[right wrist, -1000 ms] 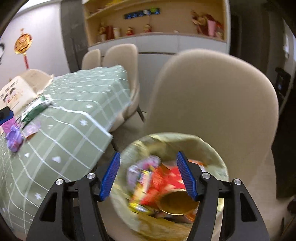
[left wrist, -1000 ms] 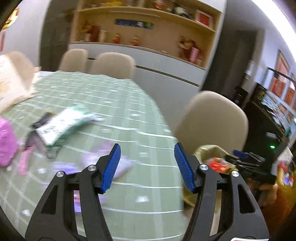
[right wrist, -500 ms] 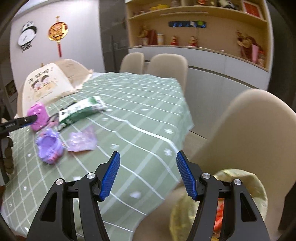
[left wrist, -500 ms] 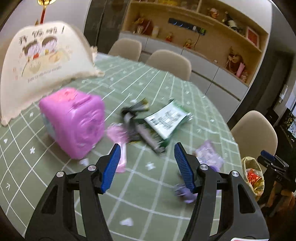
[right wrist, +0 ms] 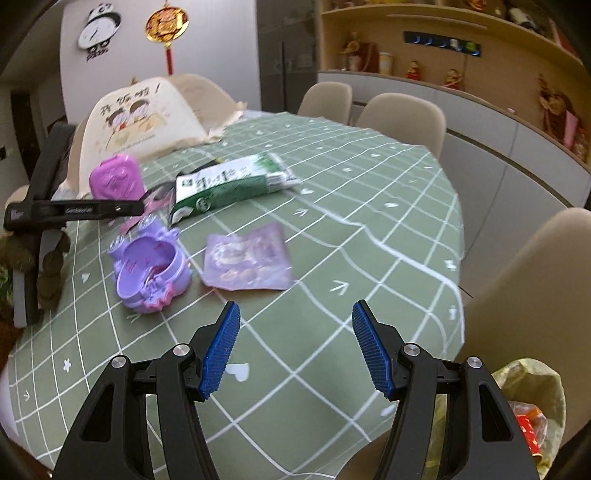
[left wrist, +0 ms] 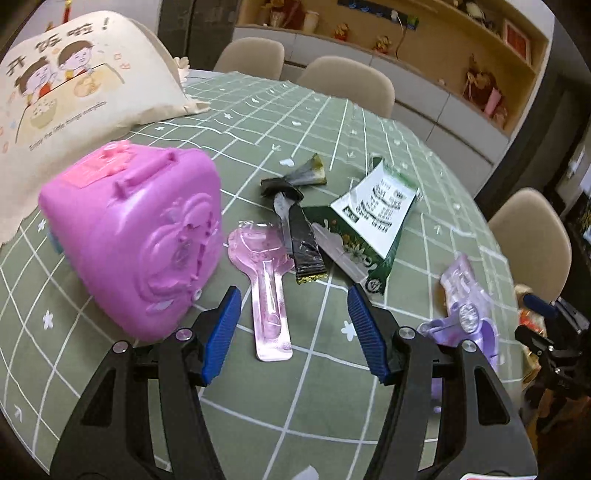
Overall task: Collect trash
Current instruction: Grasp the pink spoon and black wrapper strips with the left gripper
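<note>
Crinkly green wrapper (left wrist: 373, 221) on checked tablecloth (left wrist: 332, 122); left tongs (left wrist: 293, 332) closing, right tongs (right wrist: 295, 347) spread, empty.

A home dining room: round table under a green checked tablecloth (right wrist: 369, 206), beige dining chairs (right wrist: 402, 118) around it, wooden wall shelves with figurines (right wrist: 413, 70), a panda wall clock (right wrist: 98, 31) and a red-gold hanging ornament (right wrist: 167, 22).

My left gripper (left wrist: 293, 334) and right gripper (right wrist: 295, 345) look alike: black plastic arms with triangular cut-outs, silver screws, ribbed blue pads (right wrist: 219, 349).
</note>
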The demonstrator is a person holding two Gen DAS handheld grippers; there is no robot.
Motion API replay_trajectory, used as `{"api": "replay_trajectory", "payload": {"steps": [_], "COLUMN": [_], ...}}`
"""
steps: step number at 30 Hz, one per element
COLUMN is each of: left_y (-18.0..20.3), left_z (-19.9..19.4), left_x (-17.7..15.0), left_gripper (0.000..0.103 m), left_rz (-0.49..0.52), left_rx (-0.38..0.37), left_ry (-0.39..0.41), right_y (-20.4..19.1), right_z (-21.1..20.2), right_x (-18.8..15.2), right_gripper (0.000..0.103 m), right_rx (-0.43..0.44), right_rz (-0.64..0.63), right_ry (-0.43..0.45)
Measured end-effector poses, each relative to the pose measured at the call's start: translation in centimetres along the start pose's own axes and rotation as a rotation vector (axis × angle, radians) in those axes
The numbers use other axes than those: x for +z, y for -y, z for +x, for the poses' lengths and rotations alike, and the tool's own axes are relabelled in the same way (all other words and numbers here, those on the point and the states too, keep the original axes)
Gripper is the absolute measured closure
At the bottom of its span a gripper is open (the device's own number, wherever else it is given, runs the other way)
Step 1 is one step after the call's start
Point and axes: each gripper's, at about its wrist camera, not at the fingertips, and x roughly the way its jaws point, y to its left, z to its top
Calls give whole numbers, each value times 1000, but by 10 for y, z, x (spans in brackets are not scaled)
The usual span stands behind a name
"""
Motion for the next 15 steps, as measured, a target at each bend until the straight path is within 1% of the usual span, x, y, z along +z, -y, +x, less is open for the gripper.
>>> {"api": "replay_trajectory", "payload": {"steps": [1,3,7,9,10,11,13,15], "left_y": [1,-1,-1,1,2,2,3,2], "left_z": [3,8,15,19,22,22,21,17], "left_x": [1,3,14,18,19,19,16,11], "left_gripper": [52,52,52,59,71,81,88,89], "left_rz": [8,4,11,19,23,27,33,31], "left_rx": [4,17,40,56,67,77,81,66], "left_ry": [-11,-26,-29,-33,-36,-35,-37,-42], "right_y": [-2,-3,-4,-2,0,2,5,6], "right_z": [2,5,14,19,22,24,28,33], "right_x": [0,-2,0,3,4,5,6,6], "right_gripper": [43,43,43,43,43,43,43,43], "right_rx": [3,16,31,46,58,66,82,92], "right_rz": [-2,-3,3,23,39,50,69,75], "right_ry": [-3,-9,-23,-27,-28,-30,-35,-47]}}
